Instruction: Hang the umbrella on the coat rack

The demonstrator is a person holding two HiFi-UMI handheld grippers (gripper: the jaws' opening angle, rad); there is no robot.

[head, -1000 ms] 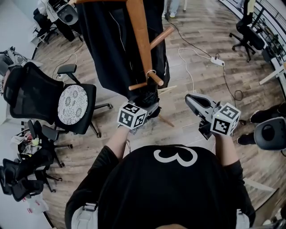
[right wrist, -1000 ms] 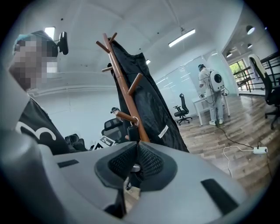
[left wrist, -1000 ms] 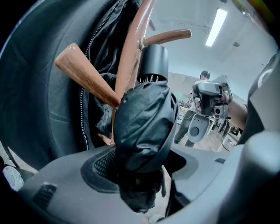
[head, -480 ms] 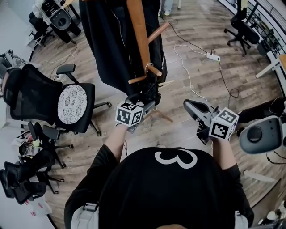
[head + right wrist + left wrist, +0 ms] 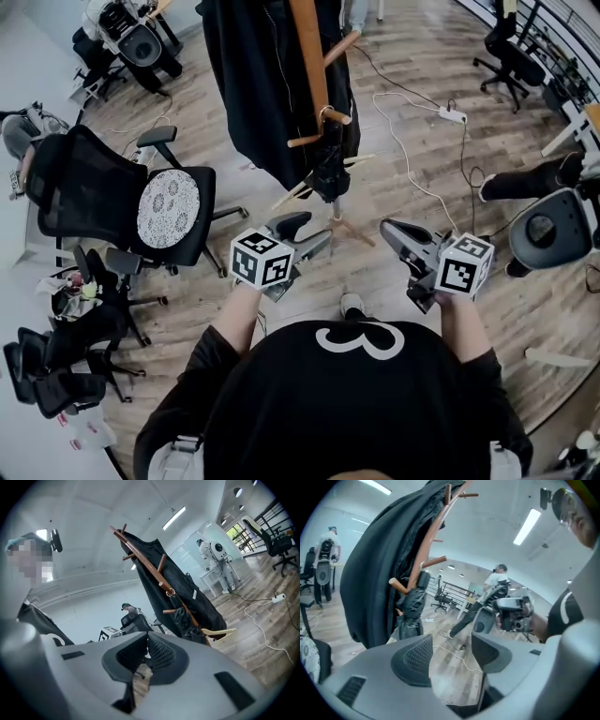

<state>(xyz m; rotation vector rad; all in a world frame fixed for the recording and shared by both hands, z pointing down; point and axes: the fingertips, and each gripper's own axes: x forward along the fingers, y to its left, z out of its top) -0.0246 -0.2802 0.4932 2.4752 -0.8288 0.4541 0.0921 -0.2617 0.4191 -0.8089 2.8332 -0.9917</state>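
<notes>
Umbrella (image 5: 328,178), folded, judged light and floppy, hung by its loop (image 5: 325,114) on the coat rack (image 5: 309,56), best gripped at the stiff handle (image 5: 423,579); left claw (image 5: 451,648) apart, just narrowing slightly, empty; right claw (image 5: 146,649) together, empty.

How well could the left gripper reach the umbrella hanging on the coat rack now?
Probably yes: the left gripper, open and empty, points roughly toward the umbrella, with only floor between; the coat hangs aside.

head camera looks steeply down from above; both gripper cameras, held lower, face the same brown wooden coat rack (image 5: 309,56) close ahead.
</notes>
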